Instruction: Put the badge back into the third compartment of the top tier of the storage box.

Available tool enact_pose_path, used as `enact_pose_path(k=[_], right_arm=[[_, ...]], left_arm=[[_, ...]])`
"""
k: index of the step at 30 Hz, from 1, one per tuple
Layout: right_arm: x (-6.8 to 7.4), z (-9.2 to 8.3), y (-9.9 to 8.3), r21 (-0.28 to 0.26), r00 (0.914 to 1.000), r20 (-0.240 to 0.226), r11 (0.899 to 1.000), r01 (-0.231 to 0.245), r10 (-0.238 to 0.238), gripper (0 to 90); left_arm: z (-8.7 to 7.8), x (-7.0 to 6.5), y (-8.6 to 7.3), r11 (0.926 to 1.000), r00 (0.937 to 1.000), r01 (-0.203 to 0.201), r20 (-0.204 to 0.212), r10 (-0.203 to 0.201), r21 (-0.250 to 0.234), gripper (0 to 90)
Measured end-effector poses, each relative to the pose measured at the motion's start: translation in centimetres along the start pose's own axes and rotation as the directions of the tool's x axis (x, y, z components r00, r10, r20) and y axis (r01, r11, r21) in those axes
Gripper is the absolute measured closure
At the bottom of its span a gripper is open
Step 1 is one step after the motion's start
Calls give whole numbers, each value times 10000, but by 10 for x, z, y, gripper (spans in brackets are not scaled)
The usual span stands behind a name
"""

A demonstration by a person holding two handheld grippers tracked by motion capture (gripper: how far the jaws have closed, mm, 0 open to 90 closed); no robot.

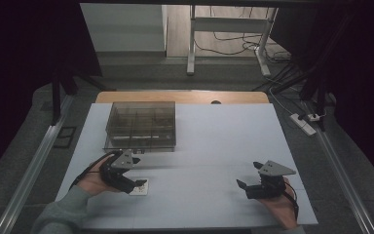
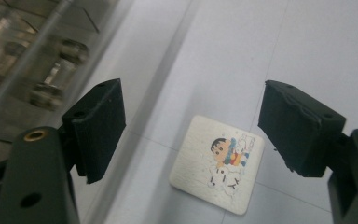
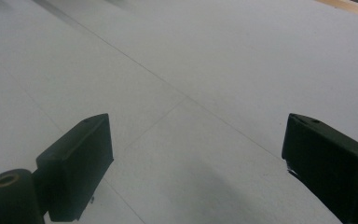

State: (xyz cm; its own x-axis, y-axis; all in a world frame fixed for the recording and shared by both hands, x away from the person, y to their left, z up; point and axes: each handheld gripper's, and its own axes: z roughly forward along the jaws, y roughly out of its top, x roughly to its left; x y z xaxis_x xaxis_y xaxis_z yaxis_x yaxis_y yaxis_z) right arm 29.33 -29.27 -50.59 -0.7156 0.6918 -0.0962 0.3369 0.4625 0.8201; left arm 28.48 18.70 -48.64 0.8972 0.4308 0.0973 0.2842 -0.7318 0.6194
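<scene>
Left gripper [image 2: 193, 133] jaws apart above a cartoon card [image 2: 218, 163] lying flat, clear box [image 1: 141, 126] at twelve o'clock, right gripper [image 3: 196, 163] jaws apart over bare white table [image 3: 214, 70].

A lab recording bench: white table [image 1: 214, 141], black curtains [image 1: 29, 44], floor cables [image 1: 233, 48], power strip [image 1: 304, 123]

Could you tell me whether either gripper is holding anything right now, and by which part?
Nothing is held. The left gripper hangs open above the small square cartoon-printed card; the right gripper is open over bare table.
</scene>
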Motion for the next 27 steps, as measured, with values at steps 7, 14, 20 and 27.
enact_pose_path(k=[7,14,20,27], right_arm=[[0,0,0,19,10000,-1,10000,-13,13,82],[0,0,0,28,10000,-17,10000,-4,4,82],[0,1,0,52,10000,-28,10000,14,-13,82],[0,1,0,60,10000,-31,10000,19,-19,82]], left_arm=[[11,-1,-2,9988,9995,-106,313,91,478,205],[18,-2,-4,9960,9973,-349,671,294,824,189],[25,-5,-5,9920,9964,-474,751,387,1174,177],[32,-8,-5,9843,9921,-839,1051,680,1550,178]])
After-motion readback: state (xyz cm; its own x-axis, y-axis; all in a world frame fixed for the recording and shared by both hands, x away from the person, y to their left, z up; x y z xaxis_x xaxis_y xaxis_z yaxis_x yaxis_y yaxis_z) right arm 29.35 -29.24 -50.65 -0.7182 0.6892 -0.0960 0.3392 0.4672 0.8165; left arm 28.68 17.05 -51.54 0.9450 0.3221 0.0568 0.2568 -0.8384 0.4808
